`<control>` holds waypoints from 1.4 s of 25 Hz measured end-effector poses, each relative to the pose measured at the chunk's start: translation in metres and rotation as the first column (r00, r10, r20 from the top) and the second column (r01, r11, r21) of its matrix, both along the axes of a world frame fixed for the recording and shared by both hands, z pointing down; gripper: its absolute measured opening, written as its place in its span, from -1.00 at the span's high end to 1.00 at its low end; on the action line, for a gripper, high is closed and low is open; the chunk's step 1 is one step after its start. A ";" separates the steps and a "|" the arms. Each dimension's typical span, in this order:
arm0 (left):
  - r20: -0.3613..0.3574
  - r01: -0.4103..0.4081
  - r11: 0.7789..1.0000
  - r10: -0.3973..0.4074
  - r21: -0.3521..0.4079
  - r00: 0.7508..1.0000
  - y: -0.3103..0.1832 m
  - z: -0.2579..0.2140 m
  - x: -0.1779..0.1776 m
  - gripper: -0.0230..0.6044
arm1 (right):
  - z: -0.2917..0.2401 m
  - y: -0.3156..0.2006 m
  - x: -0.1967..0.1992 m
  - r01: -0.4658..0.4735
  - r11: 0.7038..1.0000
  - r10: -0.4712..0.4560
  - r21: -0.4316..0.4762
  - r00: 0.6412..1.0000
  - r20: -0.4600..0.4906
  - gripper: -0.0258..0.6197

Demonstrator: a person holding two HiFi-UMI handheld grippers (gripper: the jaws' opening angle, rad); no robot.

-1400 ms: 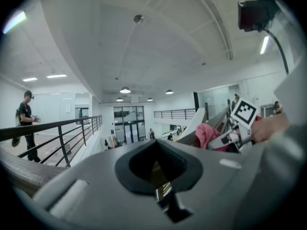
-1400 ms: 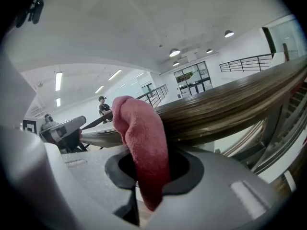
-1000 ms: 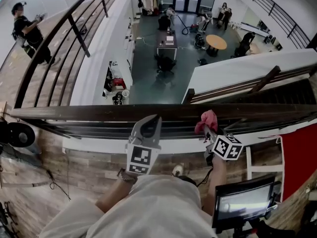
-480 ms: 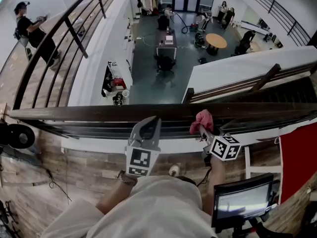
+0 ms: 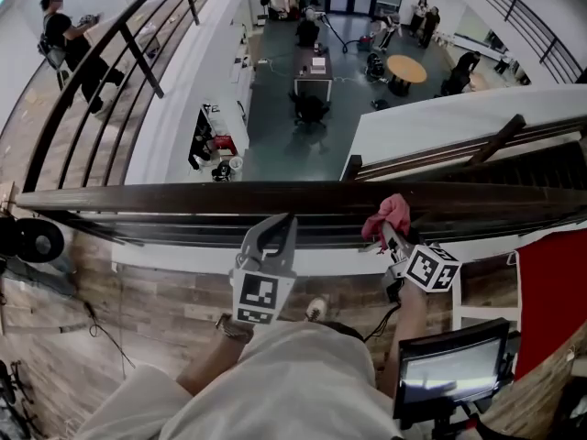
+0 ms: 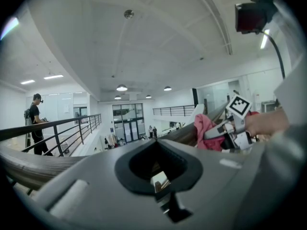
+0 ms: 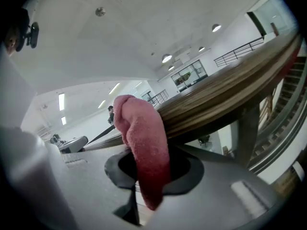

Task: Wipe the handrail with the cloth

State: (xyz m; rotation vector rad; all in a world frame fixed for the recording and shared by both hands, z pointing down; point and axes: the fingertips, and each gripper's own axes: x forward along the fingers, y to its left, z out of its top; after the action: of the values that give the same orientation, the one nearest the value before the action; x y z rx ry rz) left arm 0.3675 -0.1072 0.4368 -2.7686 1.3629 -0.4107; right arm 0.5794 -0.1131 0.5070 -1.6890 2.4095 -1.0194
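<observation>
The right gripper [image 5: 390, 233] clamps a fold of the soft, light cloth [image 5: 389, 213], which bunches just beyond its jaws on the handrail [image 5: 183, 196] and should drag easily; the left gripper [image 5: 277, 231] is closed on nothing

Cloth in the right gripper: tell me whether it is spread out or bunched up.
Bunched up: the right gripper pinches the pink cloth as a crumpled wad between its jaws.

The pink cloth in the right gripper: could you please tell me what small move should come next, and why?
Probably slide the right gripper sideways along the handrail, pressing lightly. Its jaws are shut on the pink cloth, which is bunched against the rail's top, and long stretches of rail lie on both sides.
</observation>
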 end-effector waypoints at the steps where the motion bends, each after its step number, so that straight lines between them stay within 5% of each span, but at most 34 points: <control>1: 0.001 -0.005 1.000 0.005 -0.002 1.000 0.001 0.002 0.003 0.90 | 0.000 0.001 0.013 -0.030 1.000 0.030 0.001 1.000 -0.004 0.66; 17: 0.005 -0.054 0.999 0.054 -0.003 0.999 0.016 0.008 0.053 0.90 | 0.000 0.009 0.114 -0.193 0.981 0.193 0.005 0.973 -0.126 0.66; 25: 0.000 -0.039 0.999 0.039 -0.001 0.999 0.013 0.009 0.046 0.90 | -0.002 0.013 0.116 -0.278 0.960 0.278 0.047 0.911 -0.305 0.68; 35: -0.004 -0.030 1.000 0.030 0.006 1.000 0.001 0.000 0.045 0.90 | -0.023 0.015 0.134 -0.315 0.943 0.332 0.107 0.888 -0.319 0.69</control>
State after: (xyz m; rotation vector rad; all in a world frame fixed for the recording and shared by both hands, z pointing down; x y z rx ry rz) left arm 0.4122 -0.1060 0.4367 -2.7824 1.3198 -0.3997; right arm 0.7134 -0.0982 0.4844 -2.3035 2.1783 -0.6615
